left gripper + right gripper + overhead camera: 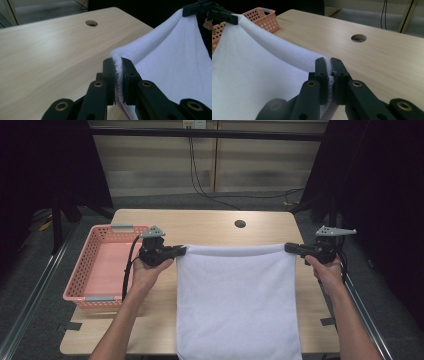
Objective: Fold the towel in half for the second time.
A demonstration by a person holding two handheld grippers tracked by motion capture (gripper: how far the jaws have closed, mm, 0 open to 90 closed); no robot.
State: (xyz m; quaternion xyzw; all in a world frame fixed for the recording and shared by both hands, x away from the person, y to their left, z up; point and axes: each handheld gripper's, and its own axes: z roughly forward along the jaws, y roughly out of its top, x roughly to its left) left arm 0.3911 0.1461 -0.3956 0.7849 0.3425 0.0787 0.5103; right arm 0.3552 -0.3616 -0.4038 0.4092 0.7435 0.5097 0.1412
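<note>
I have one white towel [237,300], soft and nubbly like terry, rectangular, with a stitched hem that shows a faint pink edge between my left jaws. I work with two hand-held grippers, each with two flat black jaws. My left hand-held gripper [181,251] is clamped on the towel's upper left corner, and my right hand-held gripper [291,247] is clamped on its upper right corner; in both gripper views the jaws press flat against the cloth with only its thickness between them. The top hem runs nearly straight between the two, raised off the counter [210,225], and the rest of the towel slopes down toward me and hangs past the near edge. The counter is one pale wood-grain slab with rounded corners and one round hole [240,224] near its far side. To the left sits one pink plastic basket [90,270], rectangular, its walls perforated with small holes, with two grey handles.
</note>
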